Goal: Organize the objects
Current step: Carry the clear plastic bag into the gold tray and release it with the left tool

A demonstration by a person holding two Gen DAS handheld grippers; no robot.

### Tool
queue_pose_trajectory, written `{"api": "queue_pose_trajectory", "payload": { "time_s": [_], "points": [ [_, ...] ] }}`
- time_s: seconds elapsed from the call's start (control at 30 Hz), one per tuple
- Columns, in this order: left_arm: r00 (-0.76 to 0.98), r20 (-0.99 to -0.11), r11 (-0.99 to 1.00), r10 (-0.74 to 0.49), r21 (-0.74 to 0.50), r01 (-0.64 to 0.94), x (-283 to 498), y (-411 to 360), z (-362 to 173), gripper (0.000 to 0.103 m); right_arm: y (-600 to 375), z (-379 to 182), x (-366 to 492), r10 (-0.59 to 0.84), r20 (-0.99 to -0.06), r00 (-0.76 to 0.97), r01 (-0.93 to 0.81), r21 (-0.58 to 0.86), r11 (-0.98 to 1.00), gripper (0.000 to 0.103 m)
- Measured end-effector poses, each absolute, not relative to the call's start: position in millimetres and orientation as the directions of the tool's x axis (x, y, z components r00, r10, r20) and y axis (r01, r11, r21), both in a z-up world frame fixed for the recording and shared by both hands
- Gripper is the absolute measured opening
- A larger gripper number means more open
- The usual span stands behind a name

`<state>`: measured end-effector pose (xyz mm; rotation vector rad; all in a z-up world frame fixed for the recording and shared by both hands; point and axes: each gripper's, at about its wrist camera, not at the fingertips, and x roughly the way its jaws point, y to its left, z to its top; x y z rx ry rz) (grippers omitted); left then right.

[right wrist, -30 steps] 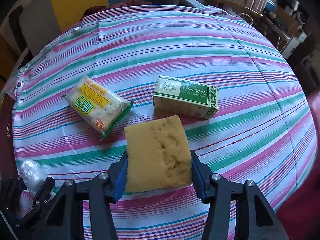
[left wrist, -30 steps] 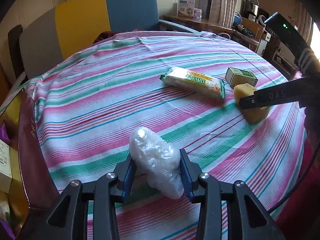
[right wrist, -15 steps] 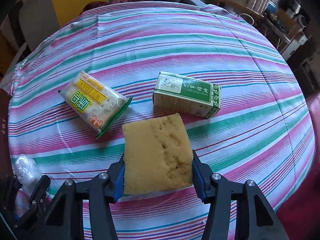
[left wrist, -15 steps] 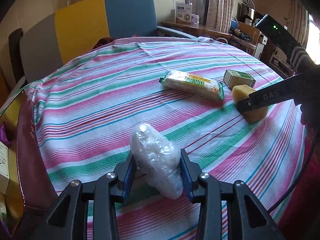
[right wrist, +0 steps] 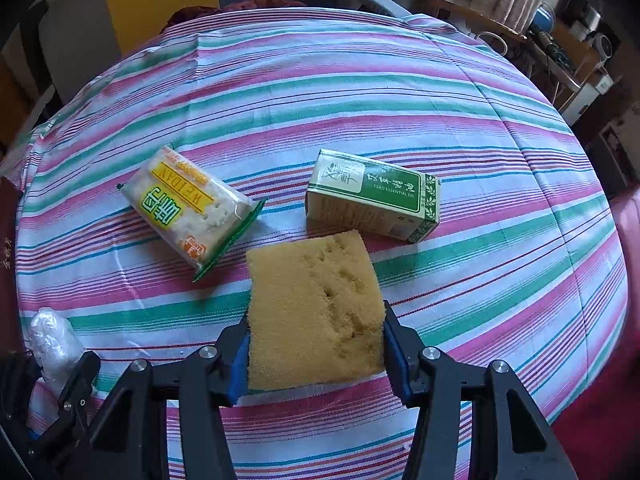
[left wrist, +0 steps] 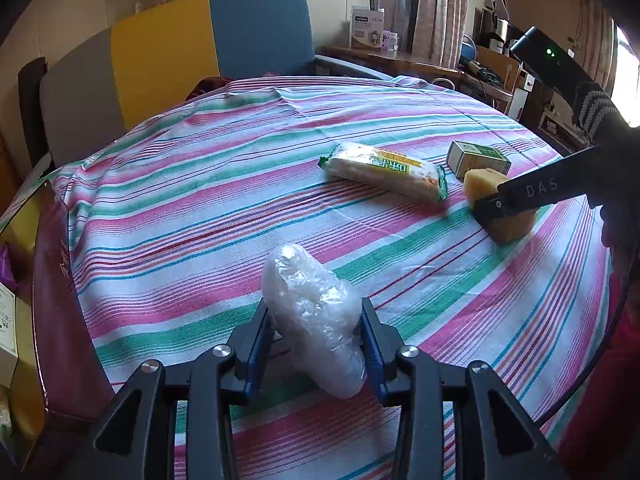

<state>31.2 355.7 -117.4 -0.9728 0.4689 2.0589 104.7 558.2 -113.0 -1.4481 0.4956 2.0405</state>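
My left gripper (left wrist: pixel 316 344) is shut on a clear crumpled plastic bag bundle (left wrist: pixel 312 312), held just above the striped tablecloth near the table's front left edge; it also shows in the right wrist view (right wrist: pixel 52 340). My right gripper (right wrist: pixel 316 348) is shut on a yellow sponge (right wrist: pixel 316 312), seen from the side in the left wrist view (left wrist: pixel 500 204). A cracker packet (right wrist: pixel 188 212) and a green essential oil box (right wrist: pixel 372 196) lie on the cloth just beyond the sponge.
The round table has a pink, green and white striped cloth (left wrist: pixel 200 184). A chair with yellow and blue back (left wrist: pixel 208 52) stands behind it. Boxes (left wrist: pixel 8 328) sit low at the left. A cluttered desk (left wrist: pixel 400 60) stands at the back right.
Both grippers keep their holds. The left view has tilted up a little, showing more of the room. The sponge has shifted slightly toward the packet and box.
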Motion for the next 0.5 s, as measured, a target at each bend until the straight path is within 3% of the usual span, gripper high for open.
{"api": "queue_pose_trajectory", "payload": {
  "time_s": [0.5],
  "points": [
    [-0.398, -0.750, -0.597, 0.529, 0.005, -0.802, 45, 342, -88, 0.036, 563, -90, 93, 0.297, -0.864, -0.408, -0.639, 0.037, -0.768, 0.055]
  ]
}}
